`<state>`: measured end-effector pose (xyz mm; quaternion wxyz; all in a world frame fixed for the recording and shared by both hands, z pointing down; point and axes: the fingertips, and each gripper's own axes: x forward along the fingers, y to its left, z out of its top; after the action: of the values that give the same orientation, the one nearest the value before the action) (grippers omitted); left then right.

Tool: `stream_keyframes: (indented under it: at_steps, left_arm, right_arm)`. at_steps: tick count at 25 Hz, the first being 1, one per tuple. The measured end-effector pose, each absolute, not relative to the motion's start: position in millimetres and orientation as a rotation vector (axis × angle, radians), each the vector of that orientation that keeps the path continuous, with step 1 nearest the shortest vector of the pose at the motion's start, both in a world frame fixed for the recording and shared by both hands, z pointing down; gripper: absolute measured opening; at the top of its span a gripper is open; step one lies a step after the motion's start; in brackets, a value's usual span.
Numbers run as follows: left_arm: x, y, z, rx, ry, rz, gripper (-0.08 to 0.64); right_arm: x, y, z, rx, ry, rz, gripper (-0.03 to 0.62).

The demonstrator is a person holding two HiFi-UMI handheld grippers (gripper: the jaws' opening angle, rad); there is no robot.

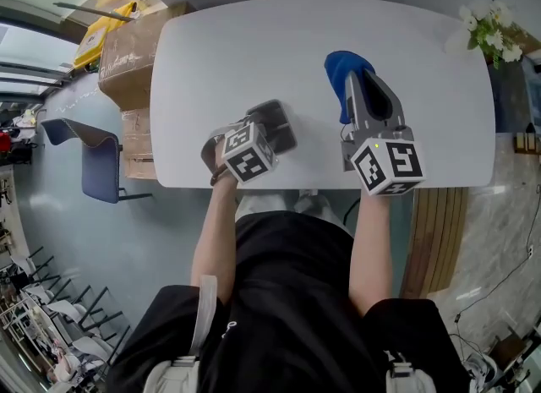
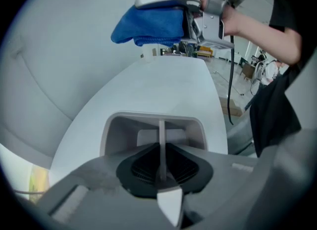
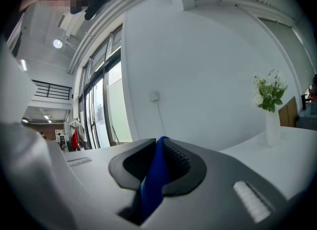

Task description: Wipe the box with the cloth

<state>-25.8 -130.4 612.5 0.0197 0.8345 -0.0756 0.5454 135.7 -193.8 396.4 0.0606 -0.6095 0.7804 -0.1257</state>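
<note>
Head view cue: steady the box (image 1: pixel 275 121) at the tabletop's (image 1: pixel 254 45) near edge with the left hand-held gripper (image 1: pixel 267 133) clamped on it, then draw the blue cloth (image 1: pixel 340 70), pinched in the right hand-held gripper (image 1: pixel 357 83) to its right, flat across the walls.

Two grippers: left gripper (image 2: pixel 161 162), right gripper (image 3: pixel 159 147). Two marker cubes (image 1: pixel 248 152), one on each gripper.

One cloth (image 1: pixel 338 70), blue, pinched between the right gripper's jaws.

One box (image 2: pixel 129 125), pale grey, straight ahead of the left gripper, a thin wall of it clamped edge-on between those jaws.

One table (image 1: pixel 254 45), white, under both grippers.

One vase (image 3: pixel 271 127) with flowers, ahead and to the right of the right gripper.

Two cardboard boxes (image 1: pixel 127 45), stacked, well off to the left of the left gripper.

One chair (image 1: pixel 97 159), blue, also left of the left gripper.
</note>
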Motion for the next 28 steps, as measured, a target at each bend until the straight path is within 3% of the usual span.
stream_keyframes:
  at_steps: [19, 28]
  left_arm:
    - [-16.3, -152.9, 500.3, 2.875, -0.5, 0.822, 0.044]
    - [-15.7, -149.8, 468.8, 2.925, -0.512, 0.605, 0.044]
  right_arm:
    - [107.8, -174.4, 361.8, -1.612, 2.536, -0.245, 0.043]
    - [72.7, -142.6, 349.3, -1.32, 2.797, -0.099, 0.044]
